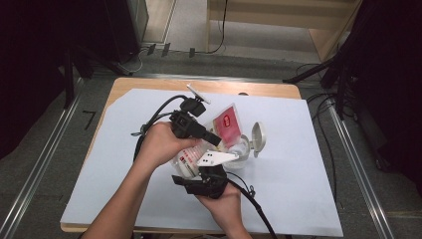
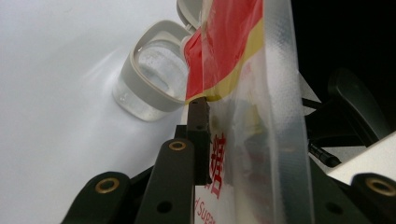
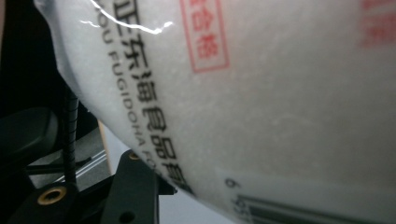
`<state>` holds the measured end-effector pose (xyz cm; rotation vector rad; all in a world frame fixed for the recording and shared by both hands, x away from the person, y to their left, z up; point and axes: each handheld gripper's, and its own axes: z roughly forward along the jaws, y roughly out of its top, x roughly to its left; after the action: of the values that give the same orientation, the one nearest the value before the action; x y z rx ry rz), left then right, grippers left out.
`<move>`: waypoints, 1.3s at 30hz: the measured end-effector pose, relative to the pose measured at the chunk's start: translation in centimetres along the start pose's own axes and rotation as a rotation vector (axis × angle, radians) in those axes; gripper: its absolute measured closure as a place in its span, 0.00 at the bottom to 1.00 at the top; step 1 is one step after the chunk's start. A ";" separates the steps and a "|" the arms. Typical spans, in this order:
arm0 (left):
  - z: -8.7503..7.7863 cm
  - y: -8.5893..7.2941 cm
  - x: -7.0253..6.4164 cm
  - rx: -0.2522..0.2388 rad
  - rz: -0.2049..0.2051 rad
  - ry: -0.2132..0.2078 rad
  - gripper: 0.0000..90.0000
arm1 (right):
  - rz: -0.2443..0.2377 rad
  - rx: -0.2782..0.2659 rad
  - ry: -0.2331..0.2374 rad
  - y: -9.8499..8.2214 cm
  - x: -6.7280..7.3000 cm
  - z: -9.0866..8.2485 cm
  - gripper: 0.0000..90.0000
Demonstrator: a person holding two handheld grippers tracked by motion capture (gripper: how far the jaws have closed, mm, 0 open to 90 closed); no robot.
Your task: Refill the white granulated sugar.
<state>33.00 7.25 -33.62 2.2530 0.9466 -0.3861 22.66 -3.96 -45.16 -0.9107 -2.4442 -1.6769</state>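
White sheeting covers your counter (image 1: pixel 298 164), with grey floor and cables beyond. Just beside the sugar bag (image 1: pixel 226 124), a clear jar (image 1: pixel 242 149) stands on the sheet, its hinged lid (image 1: pixel 259 139) flipped open; nothing blocks its mouth. Your left hand-held gripper (image 1: pixel 211 137) pinches the bag's red-printed upper part, tilted over the jar. Your right hand-held gripper (image 1: pixel 206 172) clamps the bag's white lower bulge. From the left gripper view you see the jar's rim (image 2: pixel 140 74); the right gripper view shows printed text and a barcode (image 3: pixel 299 205).
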 end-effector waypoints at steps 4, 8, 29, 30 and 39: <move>-0.1 0.5 -0.1 0.008 0.004 -0.015 0.85 | 0.007 -0.013 -0.015 0.2 -0.2 -0.2 0.68; -0.7 0.5 -0.2 -0.019 0.017 -0.025 0.82 | 0.044 -0.029 -0.007 0.2 -0.3 -0.3 0.69; -1.9 0.1 -0.2 -0.080 0.014 0.052 1.00 | 0.022 -0.008 -0.040 0.6 0.2 0.2 0.67; -1.9 0.1 -0.3 -0.090 0.018 0.050 0.99 | 0.031 -0.014 -0.033 0.7 0.2 0.1 0.68; -2.1 0.2 -0.7 -0.104 0.036 0.054 0.95 | 0.091 -0.050 0.011 1.6 0.1 0.0 0.69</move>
<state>32.70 8.19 -31.67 2.1920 0.9311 -0.2557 23.35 -3.54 -43.81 -0.9994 -2.3257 -1.7147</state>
